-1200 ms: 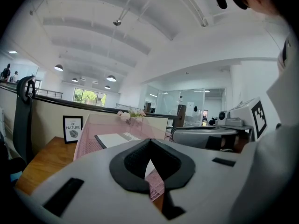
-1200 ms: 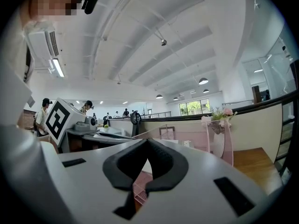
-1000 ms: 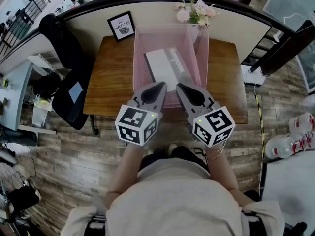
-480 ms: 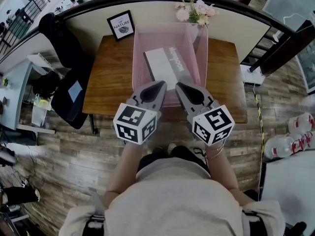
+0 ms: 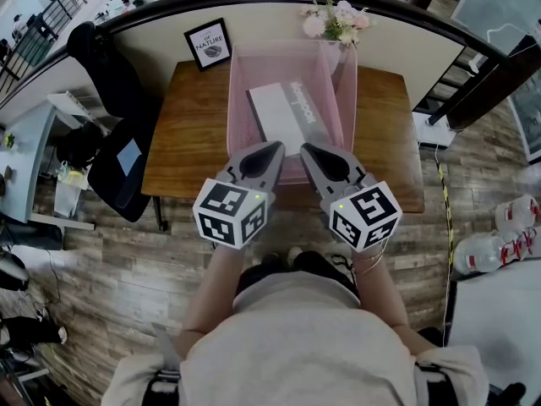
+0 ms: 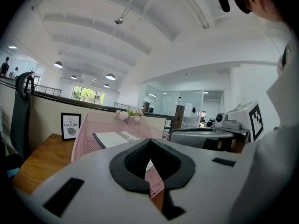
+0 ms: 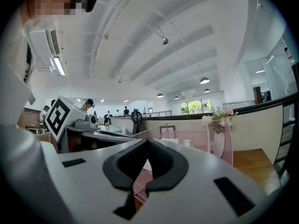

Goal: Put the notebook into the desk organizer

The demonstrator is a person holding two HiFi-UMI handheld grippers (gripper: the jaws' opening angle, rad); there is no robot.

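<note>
A white notebook [image 5: 287, 112] lies flat inside the pink mesh desk organizer [image 5: 239, 100] on the wooden desk [image 5: 190, 134]. My left gripper [image 5: 279, 145] and right gripper [image 5: 304, 148] hover side by side at the organizer's near wall, tips almost touching each other. Both are shut with nothing between the pads. The left gripper view looks past its closed jaws [image 6: 150, 142] to the organizer [image 6: 88, 134] and the notebook [image 6: 112, 138]. In the right gripper view the organizer [image 7: 205, 143] stands beyond the closed right gripper [image 7: 147, 140].
A framed picture [image 5: 209, 44] stands at the desk's back left and a vase of flowers [image 5: 336, 19] behind the organizer. A curved partition runs along the desk's far side. A black chair with a jacket [image 5: 110, 83] stands left of the desk.
Both grippers have drifted very slightly to the left. The notebook and organizer have not moved.
</note>
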